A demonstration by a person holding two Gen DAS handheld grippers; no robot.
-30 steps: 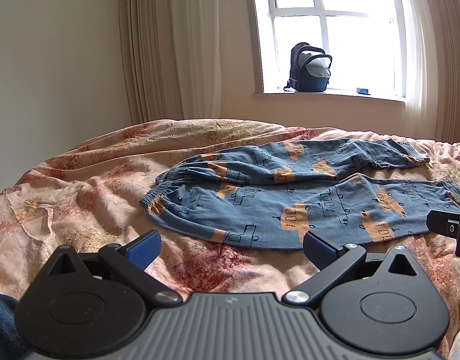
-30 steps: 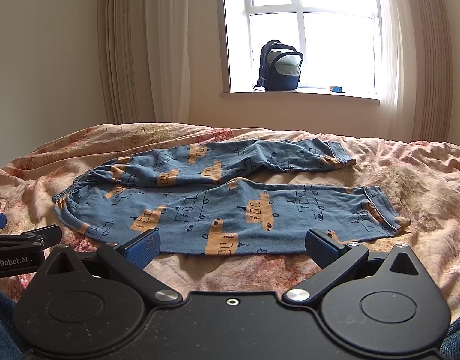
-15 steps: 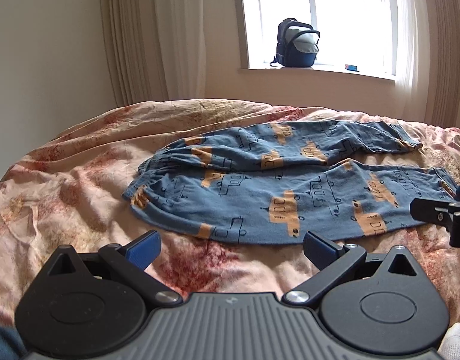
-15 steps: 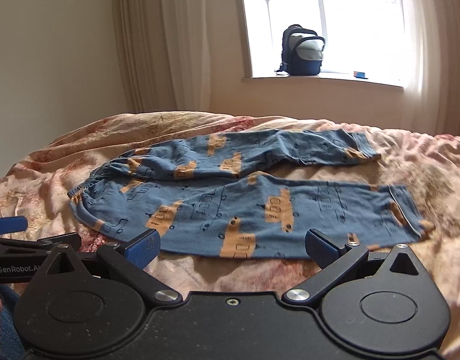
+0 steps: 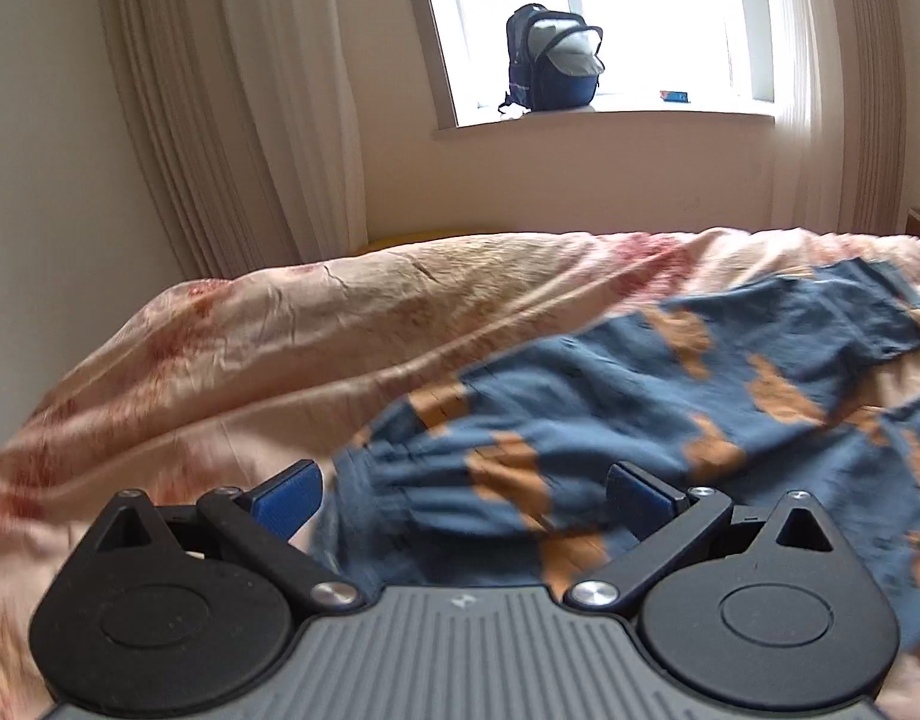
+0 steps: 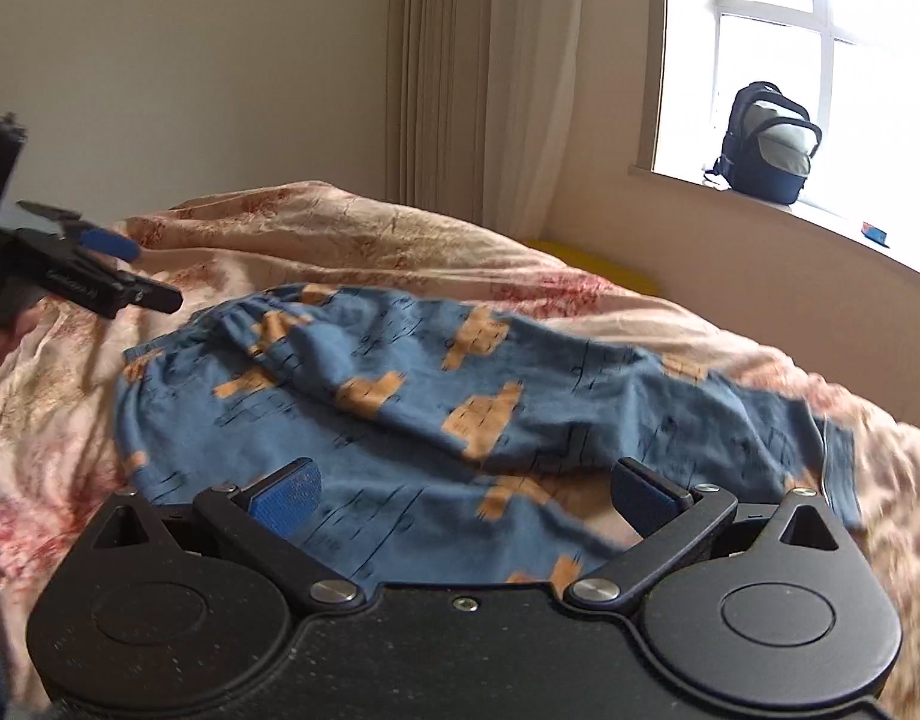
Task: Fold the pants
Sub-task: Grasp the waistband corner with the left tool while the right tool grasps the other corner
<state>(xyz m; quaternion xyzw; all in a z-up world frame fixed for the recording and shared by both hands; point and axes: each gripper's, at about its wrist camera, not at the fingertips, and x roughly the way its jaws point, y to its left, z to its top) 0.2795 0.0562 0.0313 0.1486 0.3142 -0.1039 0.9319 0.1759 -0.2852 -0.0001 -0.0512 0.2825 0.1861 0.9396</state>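
Note:
Blue pants (image 5: 640, 408) with orange motifs lie spread on the bed, waistband to the left, legs running right. My left gripper (image 5: 463, 495) is open and hovers just above the waistband end, nothing between its blue pads. In the right wrist view the pants (image 6: 436, 396) fill the middle, and my right gripper (image 6: 463, 495) is open over the near leg, holding nothing. The left gripper (image 6: 109, 267) also shows at the left edge of that view, above the bedspread beside the waistband.
A crumpled pink and red floral bedspread (image 5: 316, 324) covers the bed. Cream curtains (image 5: 232, 108) hang behind it. A dark backpack (image 5: 553, 60) and a small blue object (image 5: 675, 96) sit on the windowsill. Something yellow (image 6: 604, 267) shows past the bed's far edge.
Both grippers moved forward and down toward the pants, which now fill the lower views. The left one went to the waistband end; the right view has swung left. Both stay open.

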